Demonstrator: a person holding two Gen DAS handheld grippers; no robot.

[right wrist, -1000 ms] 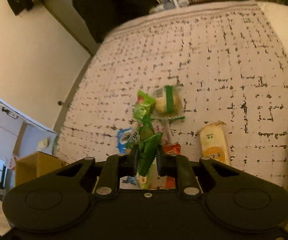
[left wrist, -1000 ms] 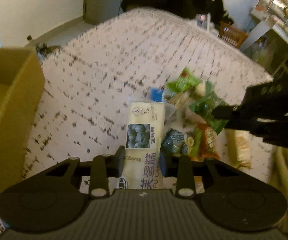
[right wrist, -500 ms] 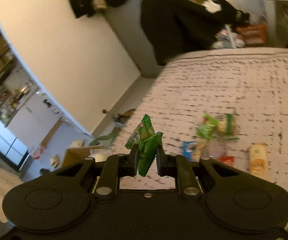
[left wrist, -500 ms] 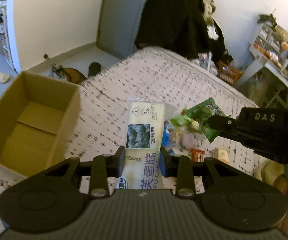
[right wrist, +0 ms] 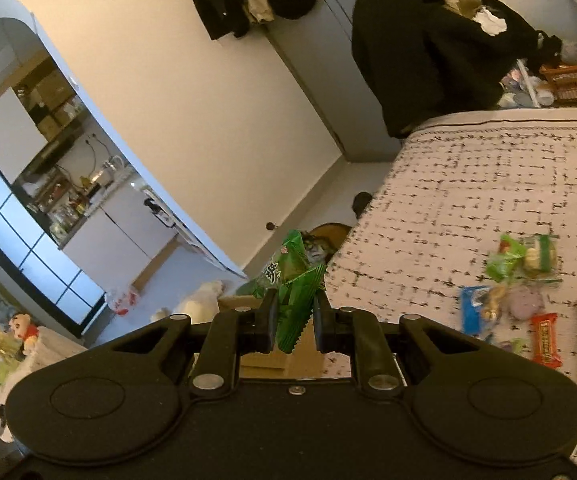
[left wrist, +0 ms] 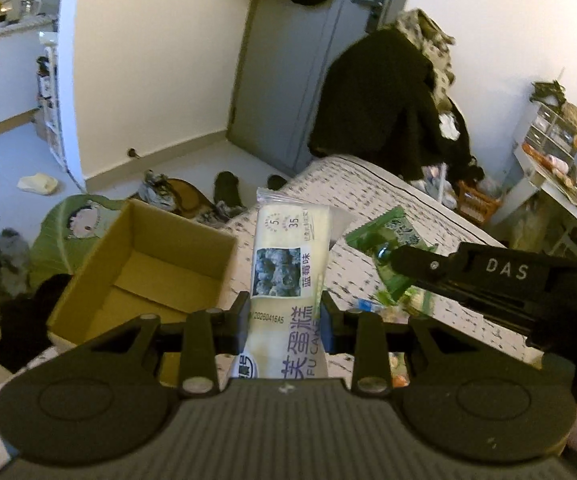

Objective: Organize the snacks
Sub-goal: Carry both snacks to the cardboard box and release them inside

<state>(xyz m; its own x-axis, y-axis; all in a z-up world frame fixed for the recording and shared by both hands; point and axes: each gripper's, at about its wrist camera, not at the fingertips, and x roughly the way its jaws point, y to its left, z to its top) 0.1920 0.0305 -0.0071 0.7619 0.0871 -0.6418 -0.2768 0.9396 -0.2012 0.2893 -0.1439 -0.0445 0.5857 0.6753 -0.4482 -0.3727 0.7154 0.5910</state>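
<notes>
My left gripper (left wrist: 284, 316) is shut on a cream blueberry cake packet (left wrist: 288, 264), held up above the bed's edge. An open, empty cardboard box (left wrist: 144, 268) sits low to the left of it. My right gripper (right wrist: 294, 322) is shut on a green snack packet (right wrist: 292, 280); in the left wrist view that gripper (left wrist: 392, 258) reaches in from the right with the green packet (left wrist: 392, 236). The box (right wrist: 272, 344) shows partly behind the right fingers. A pile of loose snacks (right wrist: 524, 296) lies on the bed at the right.
The bed has a white cover with black dashes (right wrist: 488, 184). Slippers, clothes and a green cushion (left wrist: 64, 228) lie on the floor beyond the box. A dark coat (left wrist: 384, 108) hangs at the bed's far end. A shelf desk (left wrist: 560, 168) stands at the right.
Both grippers have lifted away from the snack pile with their packets and swung left toward the cardboard box. The box has come further into view.
</notes>
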